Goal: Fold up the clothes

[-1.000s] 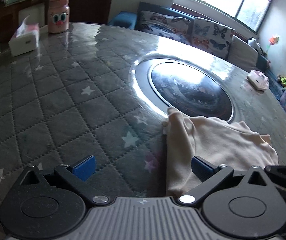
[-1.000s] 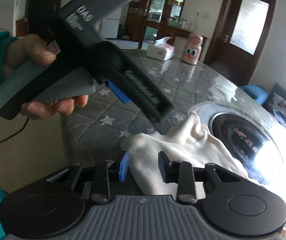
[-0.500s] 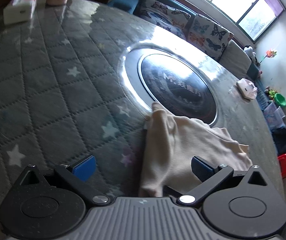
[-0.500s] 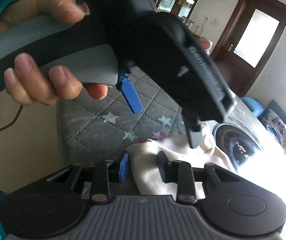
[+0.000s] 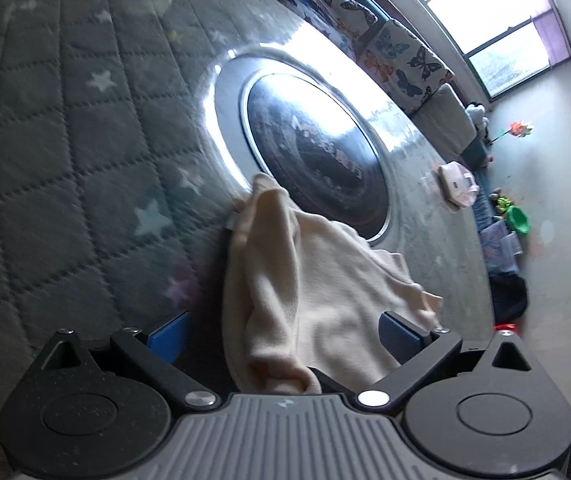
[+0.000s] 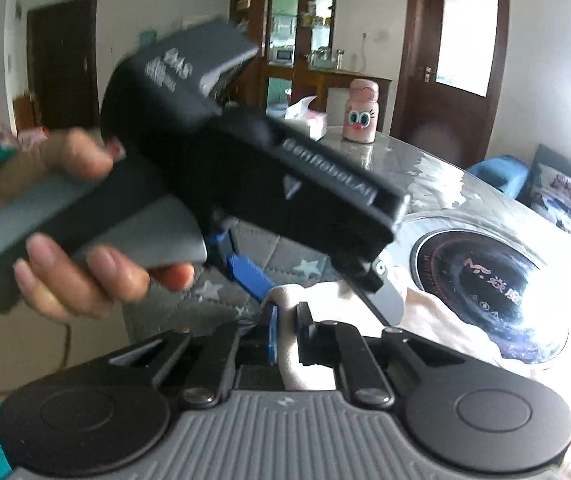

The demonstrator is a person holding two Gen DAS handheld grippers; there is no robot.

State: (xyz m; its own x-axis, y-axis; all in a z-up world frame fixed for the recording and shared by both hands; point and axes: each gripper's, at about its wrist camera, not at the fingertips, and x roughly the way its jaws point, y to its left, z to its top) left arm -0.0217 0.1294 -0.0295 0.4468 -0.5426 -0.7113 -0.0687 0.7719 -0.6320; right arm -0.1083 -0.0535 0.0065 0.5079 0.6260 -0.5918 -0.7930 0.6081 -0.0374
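Right hand-held gripper (image 6: 285,334): jaws drawn narrow, a fold of the cream garment (image 5: 317,288) pinched between the blue and black pads at the garment's near edge. Left hand-held gripper (image 5: 283,334): jaws spread wide, a bunched ridge of cloth lying between them and running back toward the gripper body; neither pad is seen pressing on the fabric, so nothing is judged gripped on that side. In the right wrist view the left unit is seen held in the left hand (image 6: 85,240), tilted down over the garment, one blue finger just above the cloth. The garment is found crumpled on the near part of the quilted star-pattern surface (image 5: 65,152), its far edge overlapping the rim of the round glass inset (image 5: 313,140). No flat panel, straight crease or stacked layer is visible, so folding is judged barely begun: one edge secured, the rest left in a heap. Remaining, by estimate: second grasp, spreading flat, then the folds themselves. Farther off, a pink bottle (image 6: 361,110) and a tissue box (image 6: 305,116) are seen at the far rim, well apart from the work area; a butterfly-print sofa (image 5: 397,52) and window lie beyond.
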